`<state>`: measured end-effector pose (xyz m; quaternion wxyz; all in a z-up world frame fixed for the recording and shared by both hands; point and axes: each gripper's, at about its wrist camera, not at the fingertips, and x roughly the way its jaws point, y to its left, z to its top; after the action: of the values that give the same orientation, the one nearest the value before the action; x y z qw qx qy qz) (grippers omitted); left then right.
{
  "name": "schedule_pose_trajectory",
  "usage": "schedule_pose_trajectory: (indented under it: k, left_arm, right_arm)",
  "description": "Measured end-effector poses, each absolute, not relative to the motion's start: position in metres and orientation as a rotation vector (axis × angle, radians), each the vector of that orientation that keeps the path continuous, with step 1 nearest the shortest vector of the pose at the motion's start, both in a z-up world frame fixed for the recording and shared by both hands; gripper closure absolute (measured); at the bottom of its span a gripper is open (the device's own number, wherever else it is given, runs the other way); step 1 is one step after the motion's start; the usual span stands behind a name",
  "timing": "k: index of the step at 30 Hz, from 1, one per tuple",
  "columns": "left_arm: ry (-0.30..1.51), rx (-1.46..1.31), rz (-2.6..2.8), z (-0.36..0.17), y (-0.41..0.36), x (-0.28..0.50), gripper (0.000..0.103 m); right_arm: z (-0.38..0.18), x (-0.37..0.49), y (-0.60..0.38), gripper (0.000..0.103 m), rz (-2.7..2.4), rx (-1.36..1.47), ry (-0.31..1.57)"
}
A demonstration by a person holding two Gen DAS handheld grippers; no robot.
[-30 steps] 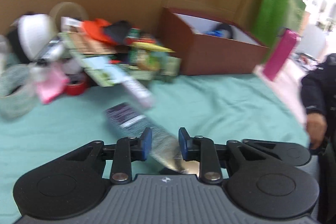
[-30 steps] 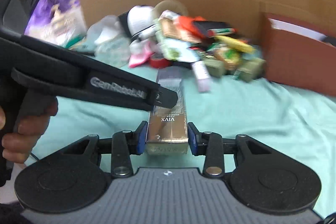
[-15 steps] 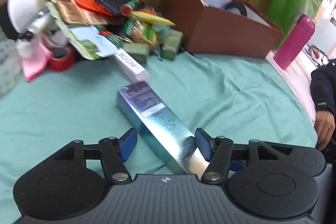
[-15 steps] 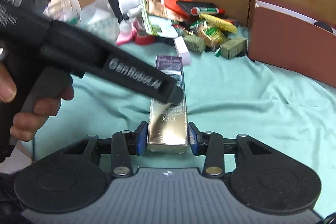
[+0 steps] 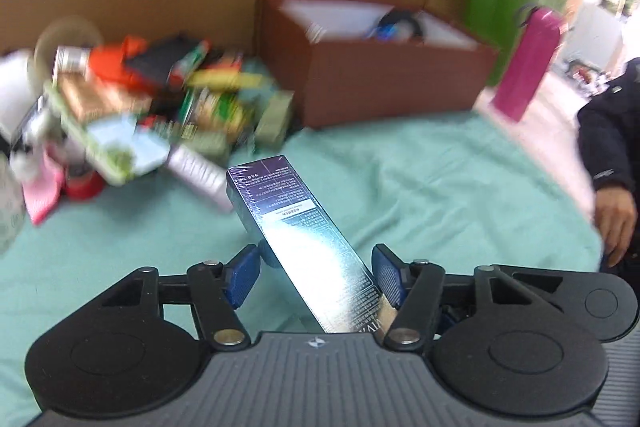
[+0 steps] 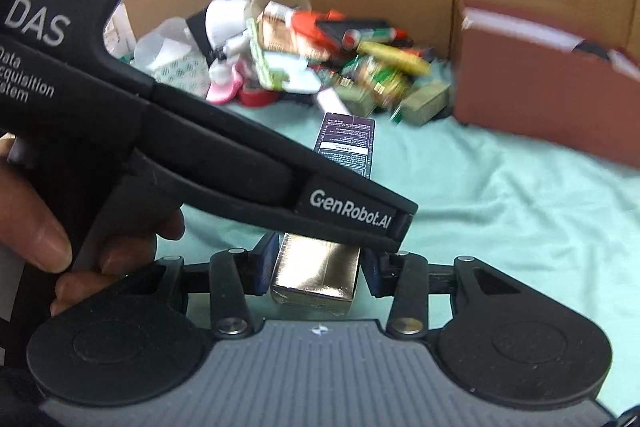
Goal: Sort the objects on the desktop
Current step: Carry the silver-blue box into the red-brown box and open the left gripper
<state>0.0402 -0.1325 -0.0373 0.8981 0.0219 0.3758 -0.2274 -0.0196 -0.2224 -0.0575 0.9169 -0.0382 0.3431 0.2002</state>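
clearly a handover is under way: the long dark carton (image 5: 308,247) with the shiny gold end is gripped near that end between the pads of the right gripper (image 6: 316,267), which is closed on it and carries it above the green cloth (image 5: 440,195). the left gripper (image 5: 314,277) stands wide, its blue pads either side of the carton with a gap on the left; whether the right pad touches the carton is not clear. seen from the right wrist, the left tool's black body (image 6: 240,163) crosses over the carton. the brown box (image 5: 380,83) sits at the back right, beside the jumbled pile (image 5: 160,99) of other items. by my reading, this carton is bound for that box. the next move calls for the left tool to clear away, then a steady carry to the box's open top, keeping the long carton from swinging.
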Motion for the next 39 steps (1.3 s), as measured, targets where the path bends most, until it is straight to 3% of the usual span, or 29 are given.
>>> schedule_pose_trajectory:
  k: [11,24,25,26,27,29,32,39]
  left_arm:
    - [0.514,0.009,-0.583,0.044,-0.174,0.101,0.039]
    - [0.52,-0.026,-0.584,0.029,-0.21,0.242,0.04]
    - [0.525,-0.037,-0.569,0.025,-0.209,0.249,0.036]
    - [0.547,-0.039,-0.557,0.022,-0.208,0.255,0.025]
    - [0.58,-0.038,-0.544,0.019,-0.206,0.259,0.022]
    - [0.611,-0.071,-0.551,0.015,-0.192,0.259,0.021]
    - [0.57,-0.138,-0.576,0.014,-0.164,0.239,0.017]
    - [0.46,-0.163,-0.639,0.018,-0.115,0.164,0.009]
  right_arm:
    - [0.017,0.002,-0.259,0.06,0.249,-0.154,0.403]
    - [0.01,0.149,-0.305,0.062,0.185,-0.052,0.387]
    - [0.006,0.159,-0.306,0.062,0.181,-0.041,0.395]
    - [0.002,0.168,-0.308,0.061,0.182,-0.028,0.411]
    - [-0.003,0.178,-0.309,0.058,0.183,-0.009,0.437]
    - [-0.011,0.19,-0.308,0.04,0.154,-0.004,0.493]
    - [-0.014,0.179,-0.3,0.025,0.136,-0.054,0.454]
    - [-0.012,0.127,-0.289,0.007,0.125,-0.026,0.364]
